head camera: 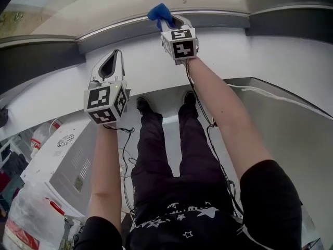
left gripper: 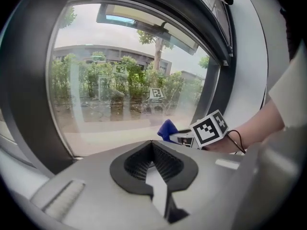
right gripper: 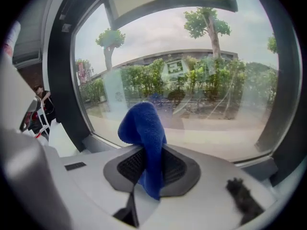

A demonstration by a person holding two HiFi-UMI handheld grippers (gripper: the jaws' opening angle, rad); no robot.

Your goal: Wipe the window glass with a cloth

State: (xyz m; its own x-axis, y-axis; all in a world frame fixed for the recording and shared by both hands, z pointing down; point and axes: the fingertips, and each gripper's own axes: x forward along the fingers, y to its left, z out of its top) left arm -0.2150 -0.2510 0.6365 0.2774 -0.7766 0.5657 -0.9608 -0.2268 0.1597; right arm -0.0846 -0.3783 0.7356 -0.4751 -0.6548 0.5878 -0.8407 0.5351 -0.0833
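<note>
A blue cloth (head camera: pixel 159 13) is clamped in my right gripper (head camera: pixel 173 20), which is held up at the bottom edge of the window glass (head camera: pixel 130 1). In the right gripper view the cloth (right gripper: pixel 143 126) stands up bunched between the shut jaws of the right gripper (right gripper: pixel 149 161), close in front of the glass (right gripper: pixel 201 90). My left gripper (head camera: pixel 115 55) hangs lower and to the left, in front of the white wall, shut and empty. The left gripper (left gripper: pixel 152 147) looks at the glass (left gripper: pixel 115 90), with the cloth (left gripper: pixel 168 129) to its right.
A dark window frame (head camera: pixel 41 53) and a grey sill (head camera: pixel 218 19) run under the glass. A white grilled appliance (head camera: pixel 62 160) and bags (head camera: pixel 26 217) lie at the lower left. Cables (head camera: pixel 208 124) trail along the right arm. My legs stand below.
</note>
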